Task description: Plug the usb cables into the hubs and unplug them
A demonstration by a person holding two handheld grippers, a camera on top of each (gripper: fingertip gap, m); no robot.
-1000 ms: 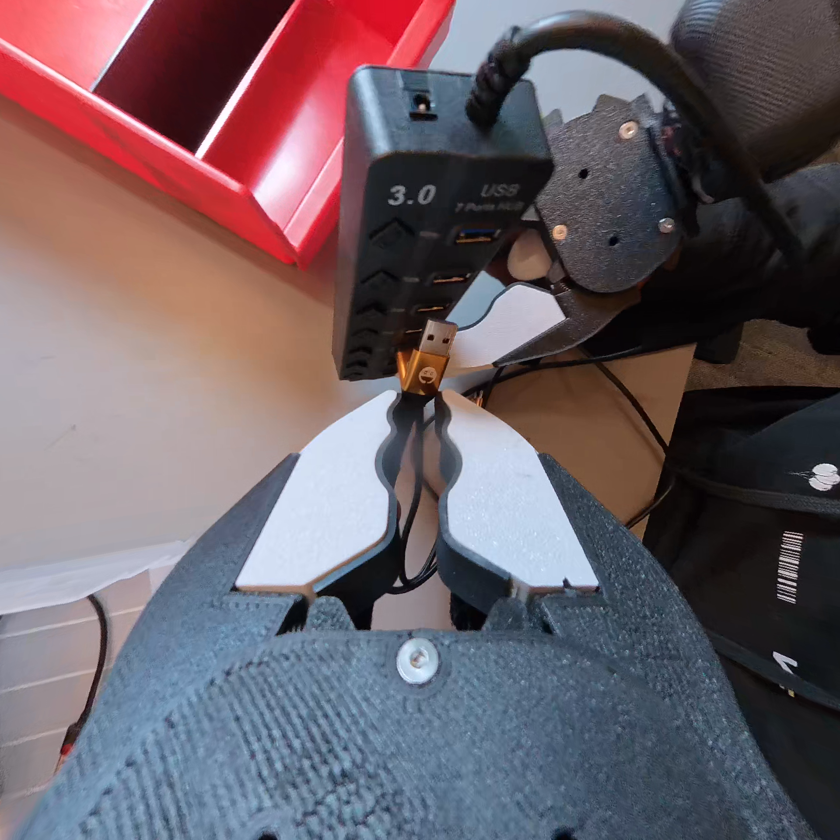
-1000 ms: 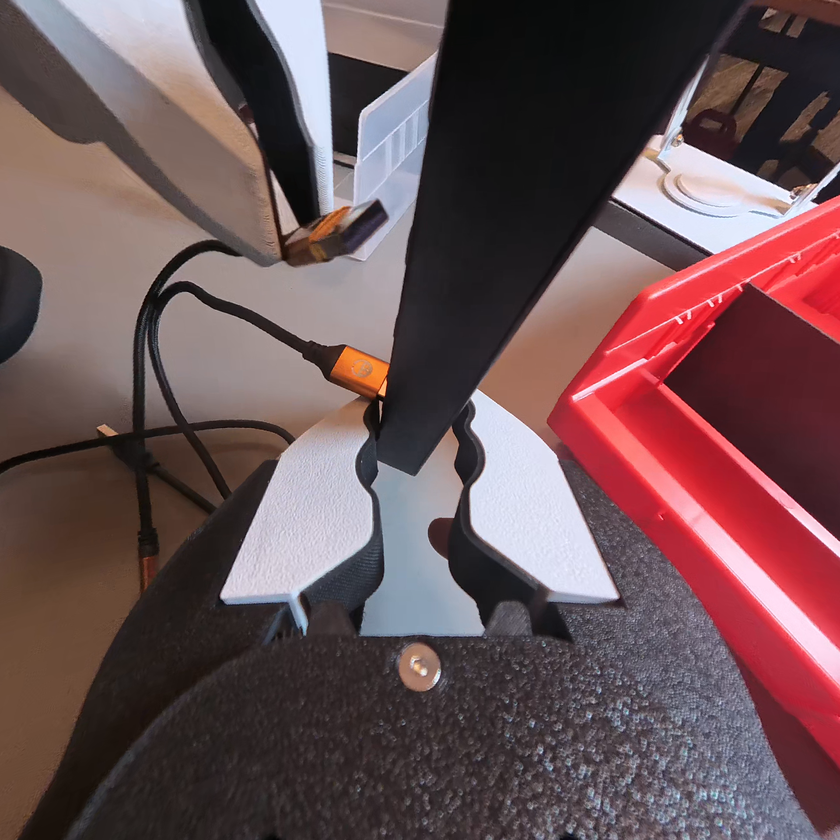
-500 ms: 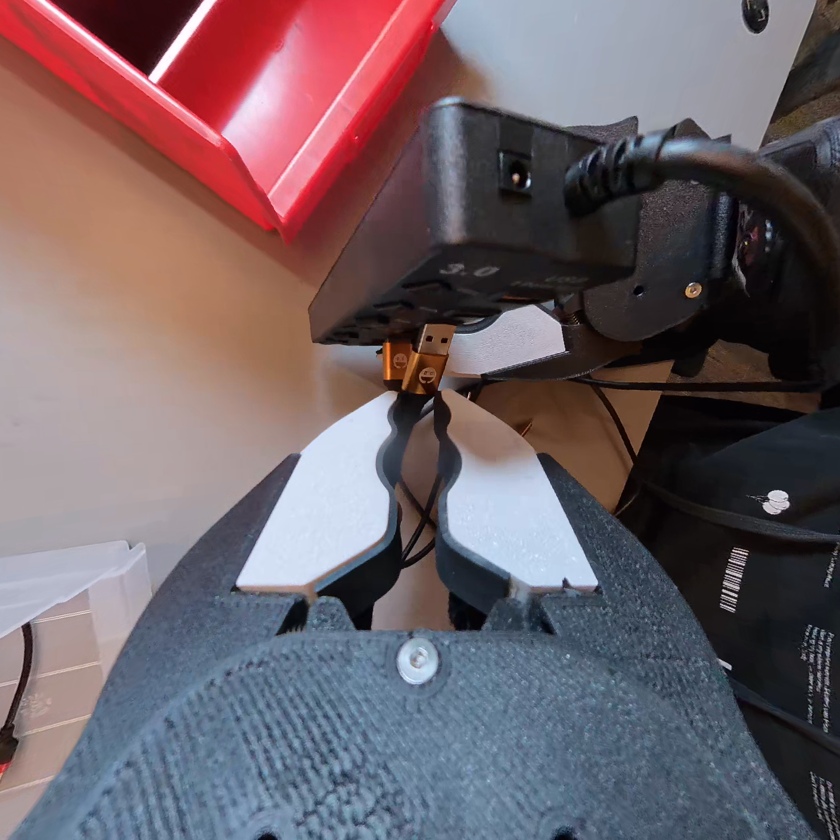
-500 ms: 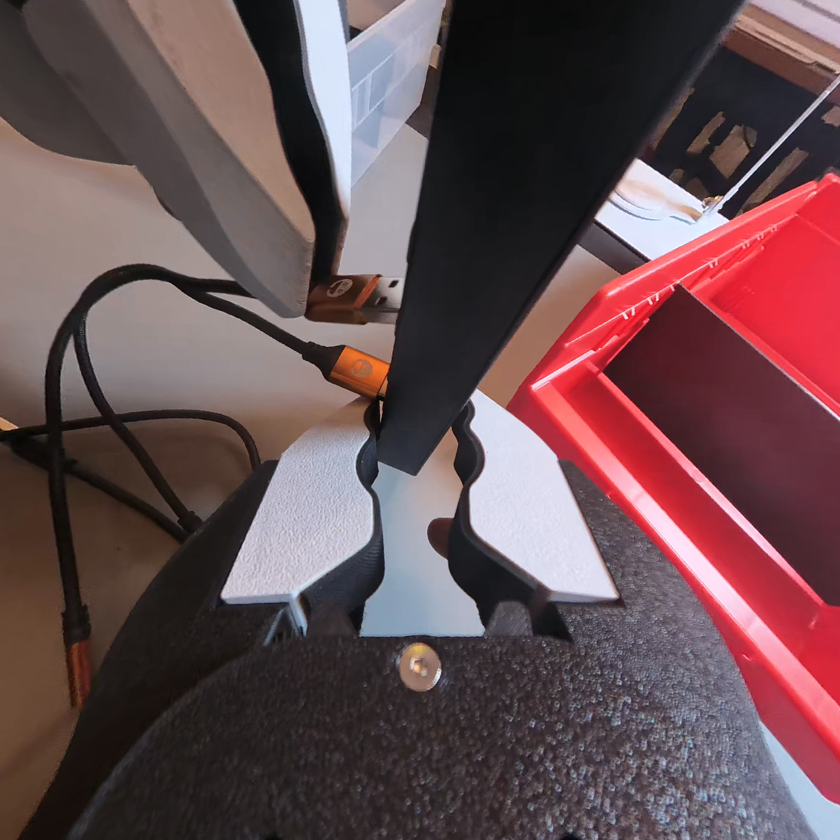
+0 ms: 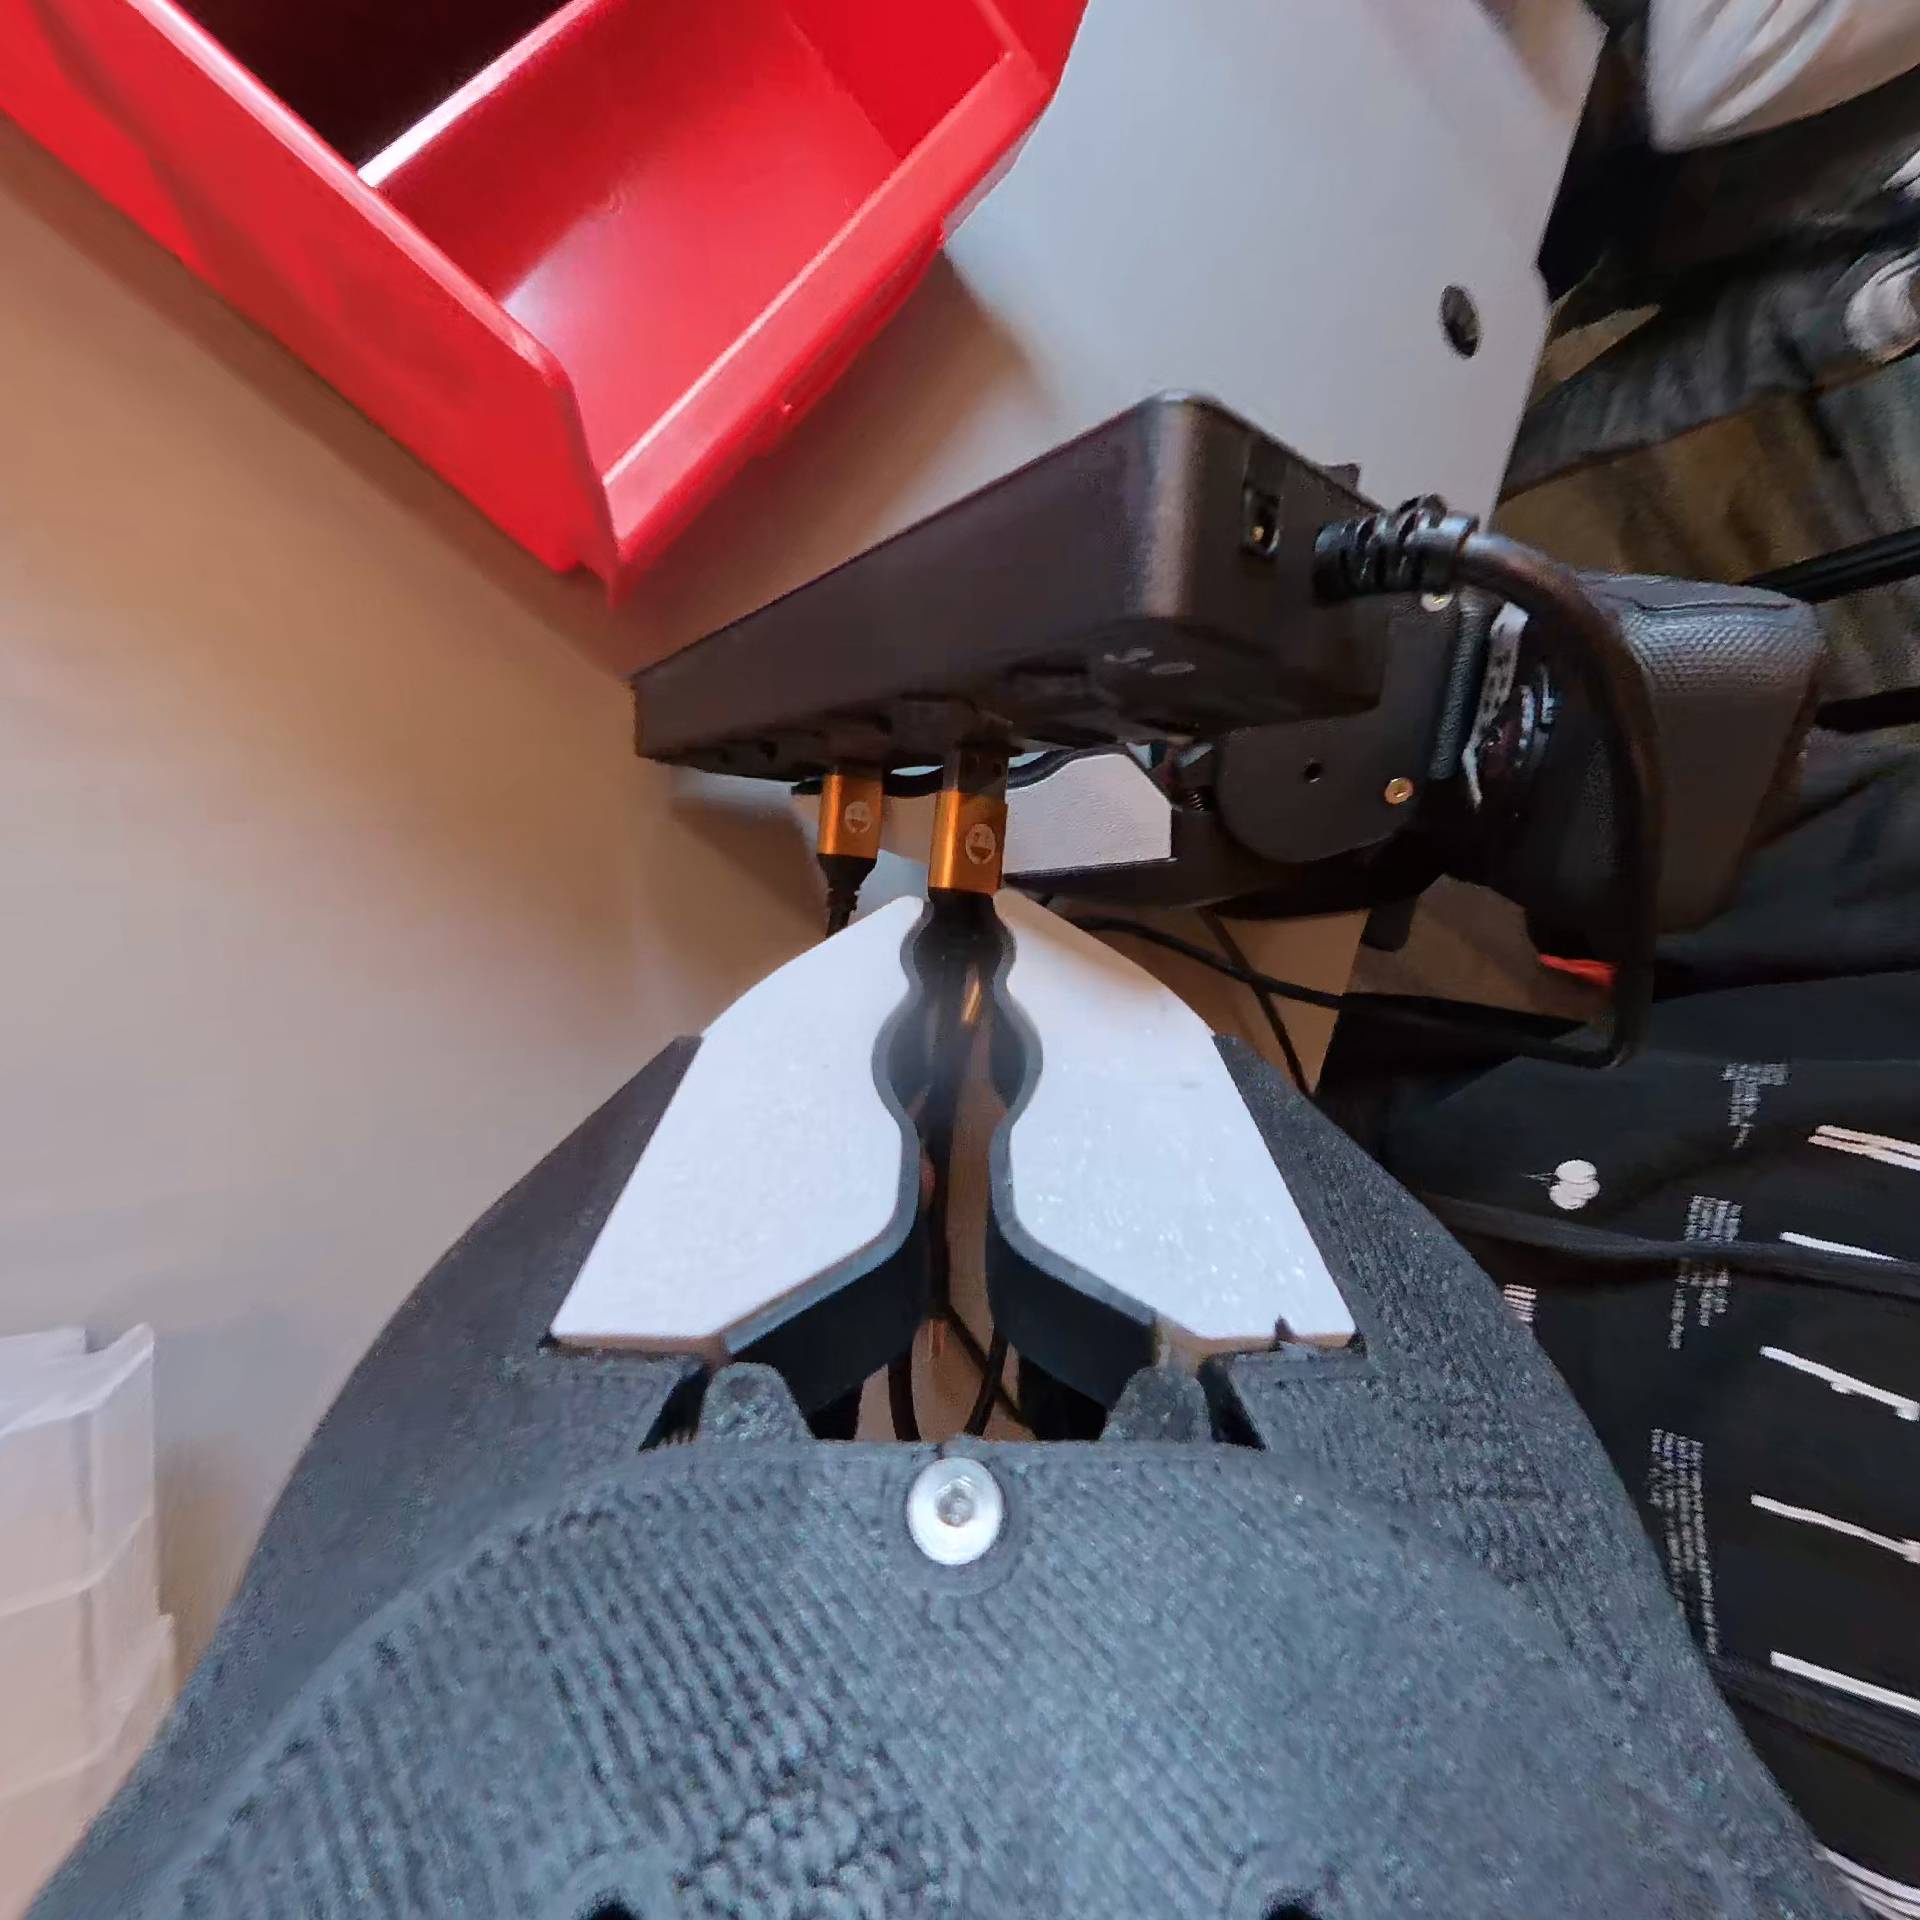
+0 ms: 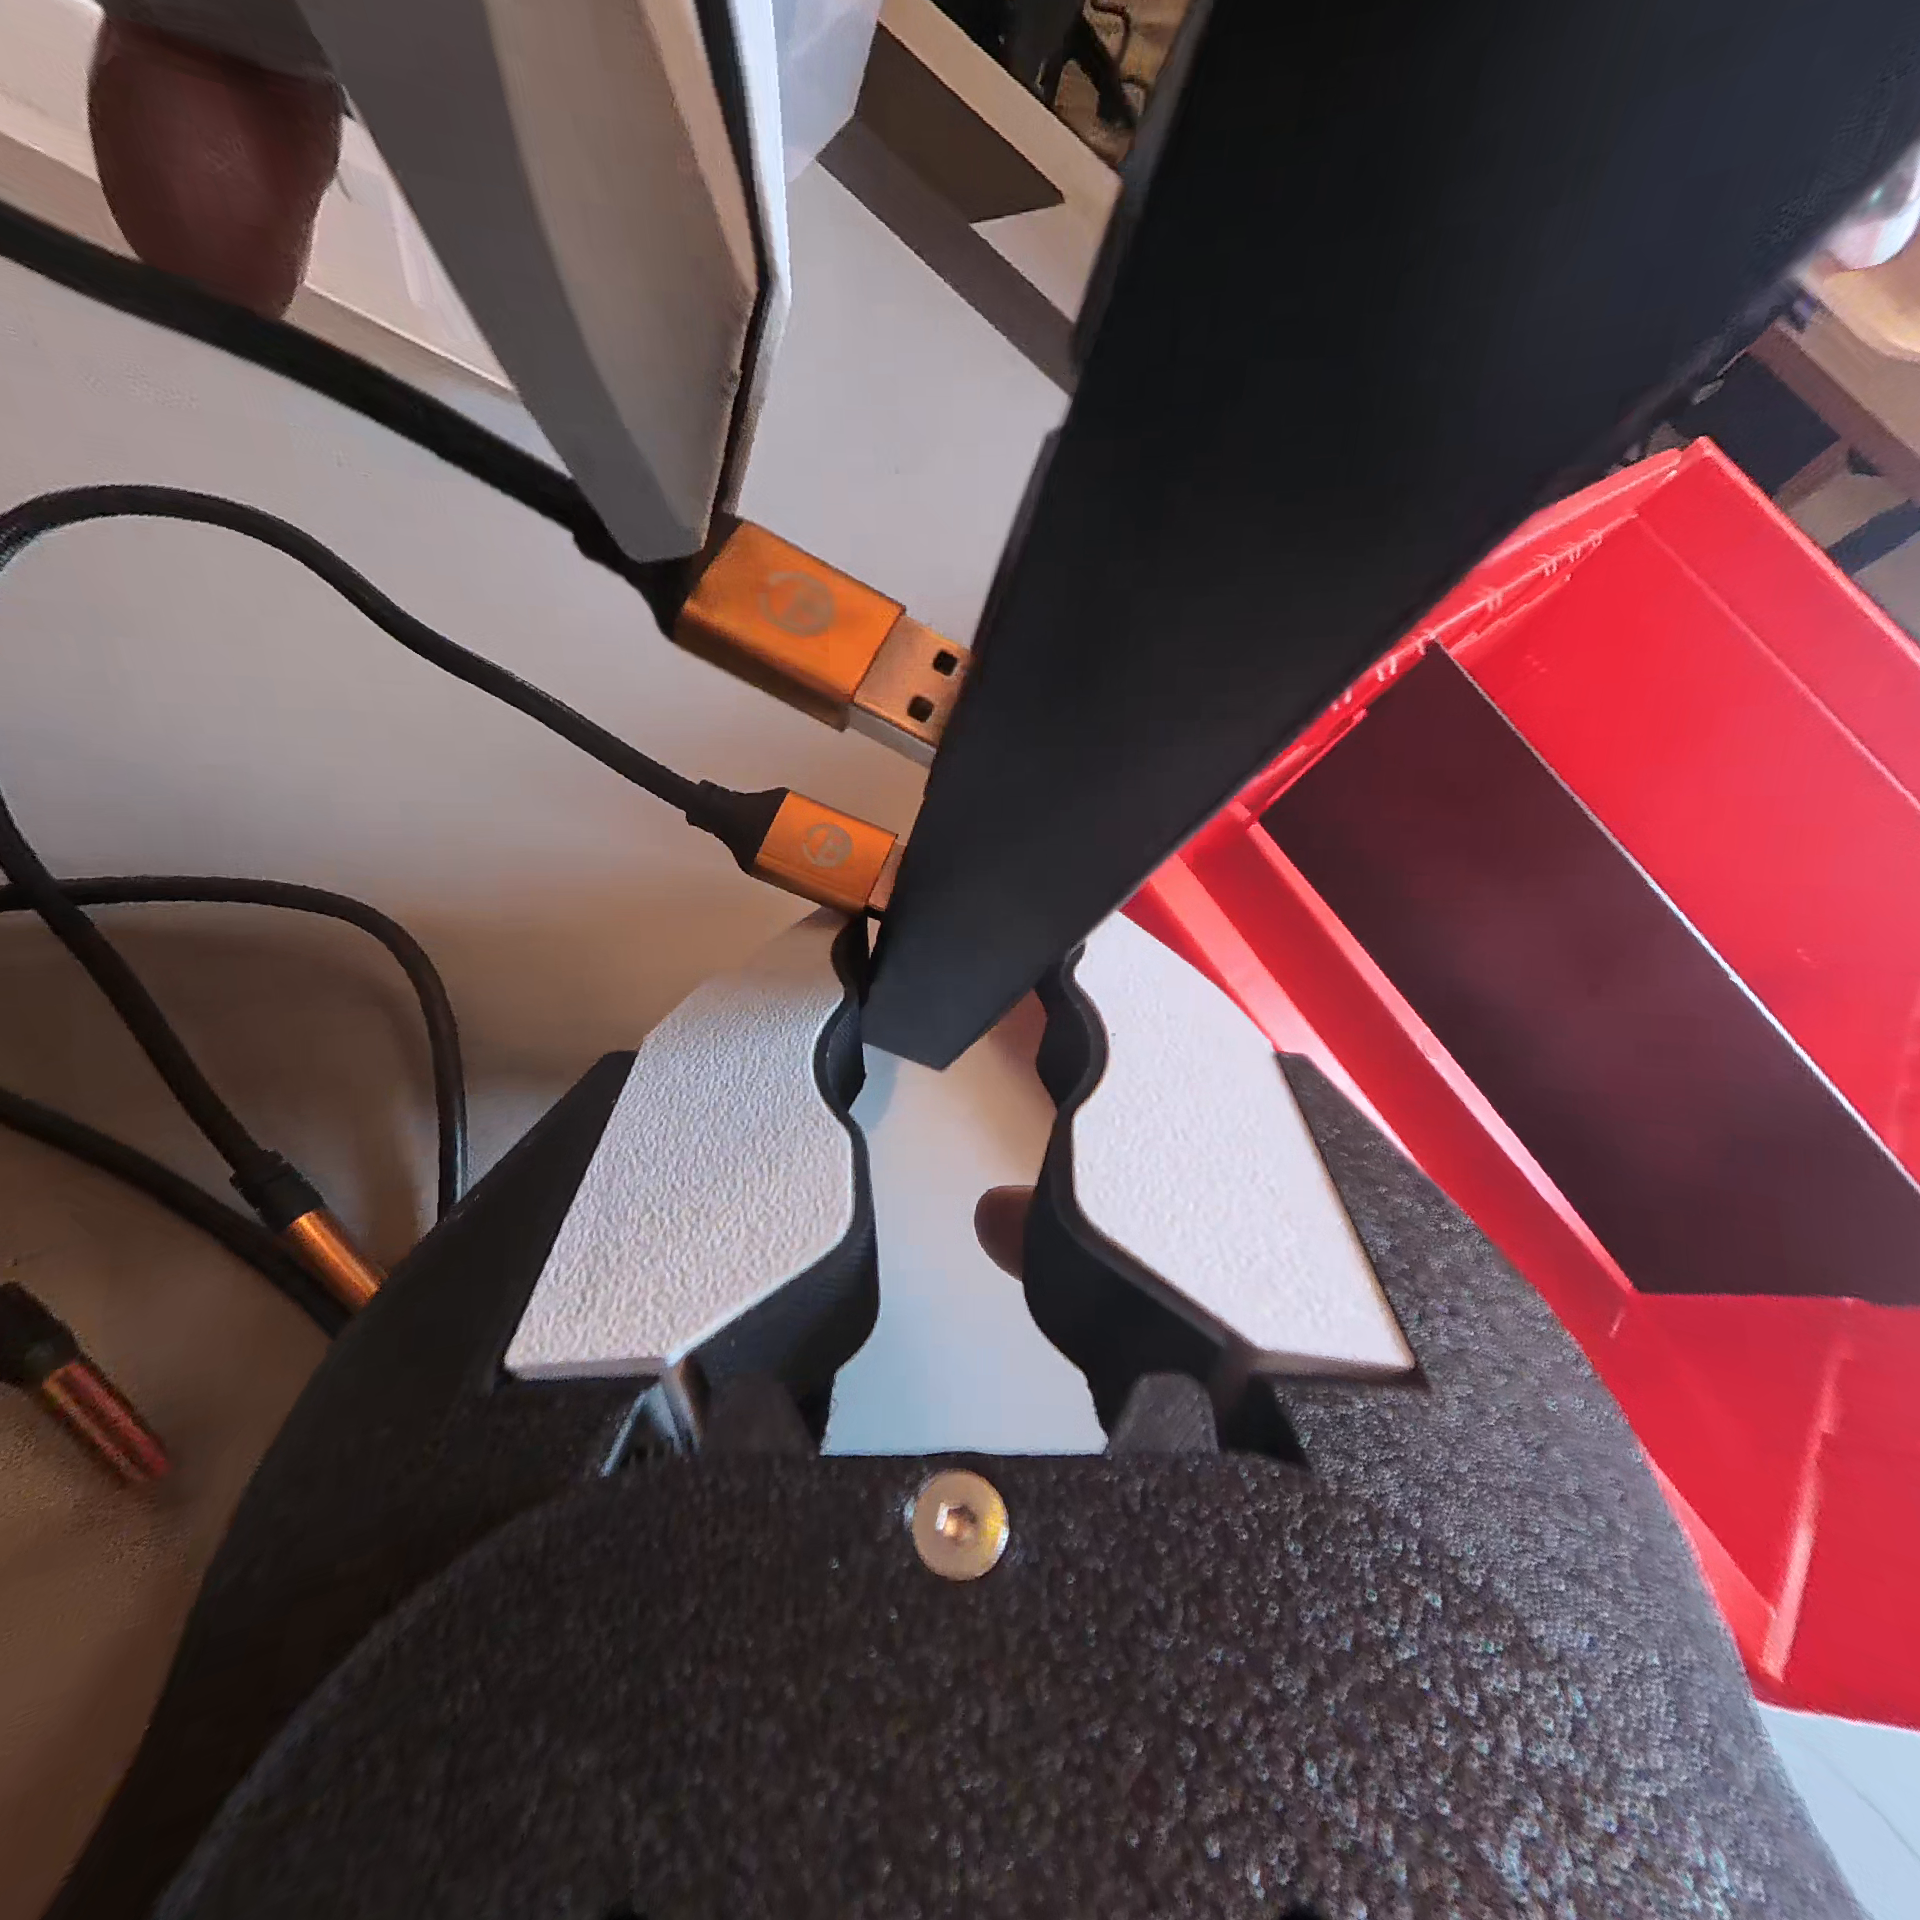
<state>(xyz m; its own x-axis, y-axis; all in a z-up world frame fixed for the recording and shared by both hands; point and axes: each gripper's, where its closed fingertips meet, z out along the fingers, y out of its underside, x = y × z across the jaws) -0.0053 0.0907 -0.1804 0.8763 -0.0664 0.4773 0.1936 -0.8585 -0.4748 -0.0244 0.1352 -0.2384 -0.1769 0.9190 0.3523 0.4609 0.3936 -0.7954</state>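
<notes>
My left gripper [image 5: 961, 914] is shut on a black braided cable just behind its orange USB plug [image 5: 966, 842]. The plug's metal tip meets the port face of the black hub [image 5: 987, 623], with part of the metal still showing in the right wrist view [image 6: 914, 686]. A second orange plug [image 5: 850, 821] sits in the neighbouring port. My right gripper [image 6: 956, 956] is shut on the lower end of the hub [image 6: 1299, 520] and holds it above the table. The right gripper also shows in the left wrist view [image 5: 1309, 790]. The hub's own thick cable [image 5: 1538, 623] loops off to the right.
A red divided bin [image 5: 520, 260] stands just behind the hub, and shows on the right in the right wrist view [image 6: 1662, 935]. Loose cable ends [image 6: 322, 1257] lie on the beige table [image 5: 260, 831]. A white plastic box [image 5: 62, 1507] is at the left, a black bag [image 5: 1714, 1351] at the right. Spacing between my two grippers at the tips: around 8 cm.
The hub has tipped so its port face points down at my left gripper. The held plug has closed the gap and its tip now meets a port beside the plugged-in cable.
</notes>
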